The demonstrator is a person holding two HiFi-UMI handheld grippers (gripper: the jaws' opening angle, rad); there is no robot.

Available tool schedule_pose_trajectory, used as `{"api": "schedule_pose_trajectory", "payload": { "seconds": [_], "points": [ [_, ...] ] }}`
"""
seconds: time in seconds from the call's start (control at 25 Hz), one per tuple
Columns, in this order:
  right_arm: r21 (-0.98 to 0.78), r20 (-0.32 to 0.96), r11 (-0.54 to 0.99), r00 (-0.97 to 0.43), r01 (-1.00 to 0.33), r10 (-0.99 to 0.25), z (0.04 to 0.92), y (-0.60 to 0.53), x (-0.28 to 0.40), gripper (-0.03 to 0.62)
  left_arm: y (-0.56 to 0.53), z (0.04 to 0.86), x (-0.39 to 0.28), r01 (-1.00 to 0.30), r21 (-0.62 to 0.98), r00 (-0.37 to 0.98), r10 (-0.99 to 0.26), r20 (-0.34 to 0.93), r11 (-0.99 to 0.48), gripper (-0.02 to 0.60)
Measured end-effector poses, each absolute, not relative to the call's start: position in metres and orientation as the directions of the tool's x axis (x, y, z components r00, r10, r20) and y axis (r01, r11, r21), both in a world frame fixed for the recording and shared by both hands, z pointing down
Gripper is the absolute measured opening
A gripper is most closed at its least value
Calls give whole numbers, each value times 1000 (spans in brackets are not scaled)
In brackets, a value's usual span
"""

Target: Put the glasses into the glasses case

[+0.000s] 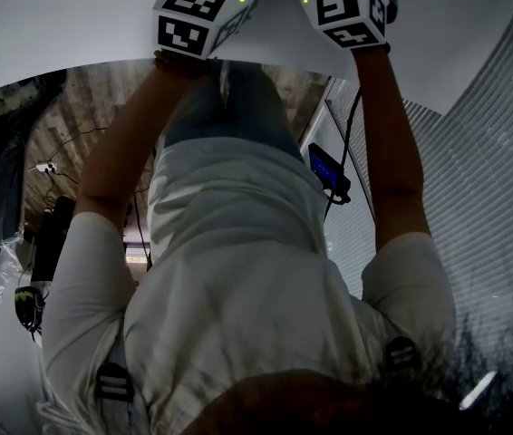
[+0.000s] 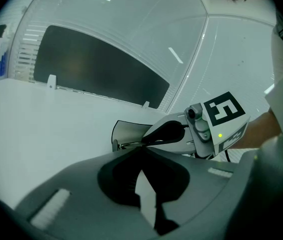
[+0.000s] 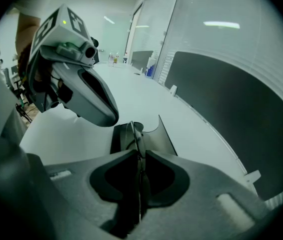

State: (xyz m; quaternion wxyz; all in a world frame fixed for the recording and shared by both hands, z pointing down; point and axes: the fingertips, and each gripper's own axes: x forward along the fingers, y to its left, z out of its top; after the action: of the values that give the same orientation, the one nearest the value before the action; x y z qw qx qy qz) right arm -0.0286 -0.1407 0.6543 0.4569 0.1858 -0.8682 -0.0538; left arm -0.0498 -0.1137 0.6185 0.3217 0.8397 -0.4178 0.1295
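The dark glasses case (image 3: 164, 136) lies open on the white table (image 3: 81, 139), its lid raised; it also shows in the left gripper view (image 2: 124, 131). My right gripper (image 3: 139, 154) points down into it, shut on the thin-framed glasses (image 3: 133, 133), seen edge-on between the pads and reaching over the case's base. From the left gripper view, the right gripper (image 2: 144, 141) has its tips at the case's mouth, with a thin bit of frame (image 2: 130, 145) below them. My left gripper (image 3: 112, 119) hovers just left of the case, jaws together and empty (image 2: 141, 151). The head view shows only both marker cubes (image 1: 198, 12).
A long dark panel (image 2: 96, 69) with slatted blinds stands along the table's far side, with small clips (image 2: 51, 81) at its foot. Bottles (image 3: 114, 59) stand at the table's far end. The person's torso fills the head view; a black device (image 1: 329, 172) lies near the table's edge.
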Motion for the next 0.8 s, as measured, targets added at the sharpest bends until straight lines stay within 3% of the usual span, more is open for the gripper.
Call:
{"api": "schedule_pose_trajectory", "payload": {
  "seconds": [0.8],
  "points": [
    [268,739,917,-547,-295,-392,621,-122,-26,83,-99,596,-53,-793,410,607,-643,467,-451,2]
  ]
}}
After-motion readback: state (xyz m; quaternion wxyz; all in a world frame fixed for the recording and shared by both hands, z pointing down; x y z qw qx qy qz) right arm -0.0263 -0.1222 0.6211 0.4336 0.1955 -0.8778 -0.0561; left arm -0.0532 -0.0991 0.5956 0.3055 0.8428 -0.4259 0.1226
